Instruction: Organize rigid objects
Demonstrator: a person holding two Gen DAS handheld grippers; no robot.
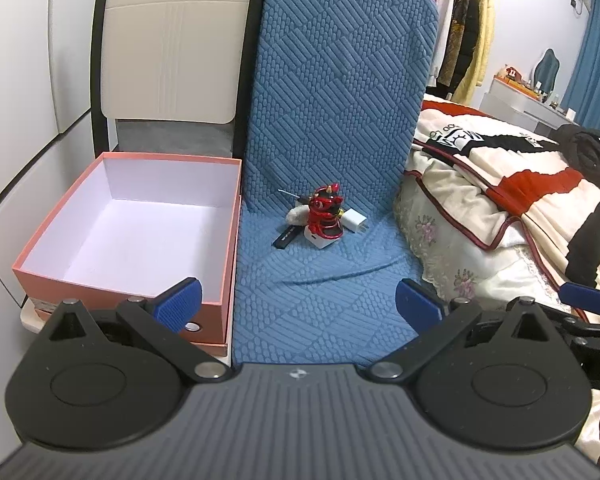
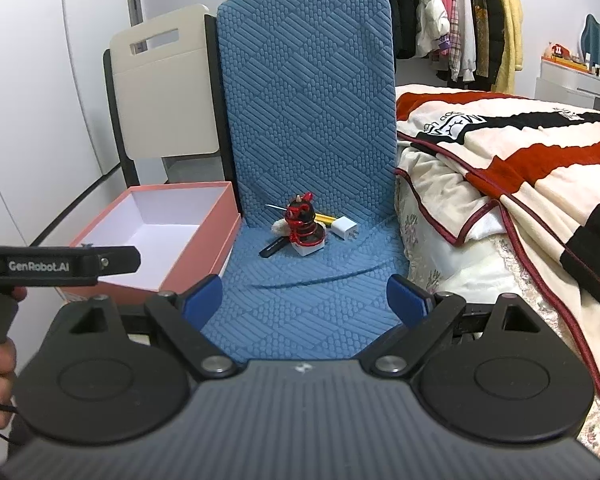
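Bedroom clutter aside, we face a blue quilted chair seat (image 1: 320, 300) where the small items huddle at the back: a red figurine (image 1: 325, 212), a white charger (image 1: 354, 220) and a black stick (image 1: 286, 236). Beside it the pink box (image 1: 128, 216) is bare, so nothing is sorted yet. Our left gripper (image 1: 298, 300) and right gripper (image 2: 304, 300) hover spread wide, holding nothing

box (image 1: 128, 236) left of chair seat (image 1: 320, 300) | figurine (image 1: 324, 214) at seat back | bed (image 1: 500, 208) right
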